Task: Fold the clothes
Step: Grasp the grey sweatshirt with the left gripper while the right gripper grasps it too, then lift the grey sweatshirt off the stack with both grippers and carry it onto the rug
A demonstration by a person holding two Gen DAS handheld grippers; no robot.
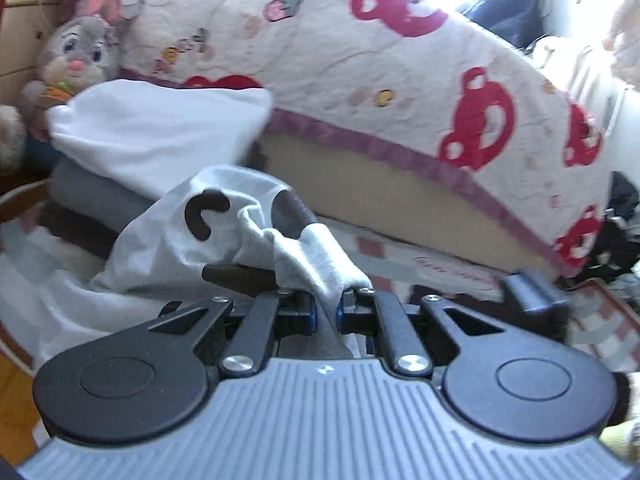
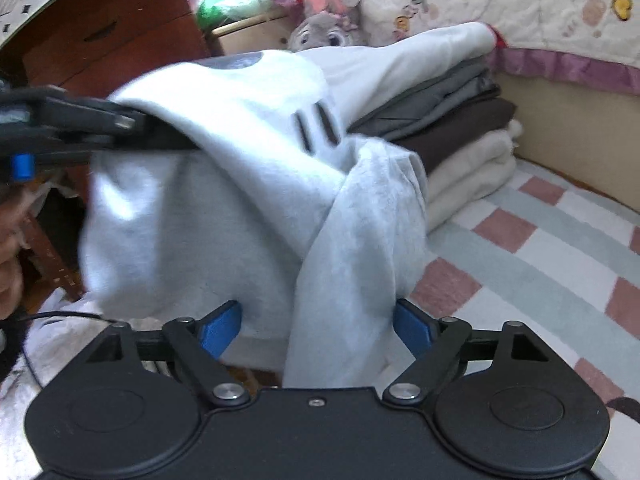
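The left gripper [image 1: 326, 300] is clamped on the grey garment [image 2: 224, 200], which hangs between the wide-open right gripper's [image 2: 318, 324] jaws, unheld.

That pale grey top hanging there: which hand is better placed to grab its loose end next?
Right, probably. The right gripper is open with the pale grey top hanging between its fingers; the left gripper is already shut on it.

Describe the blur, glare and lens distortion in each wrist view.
Left wrist view: motion blur smears the light grey garment and the bear-print quilt; window glare blows out the top right; fisheye bends the quilt's edge. Right wrist view: the garment and the left gripper are soft; the checked bedsheet is sharper; straight lines curve near the edges.
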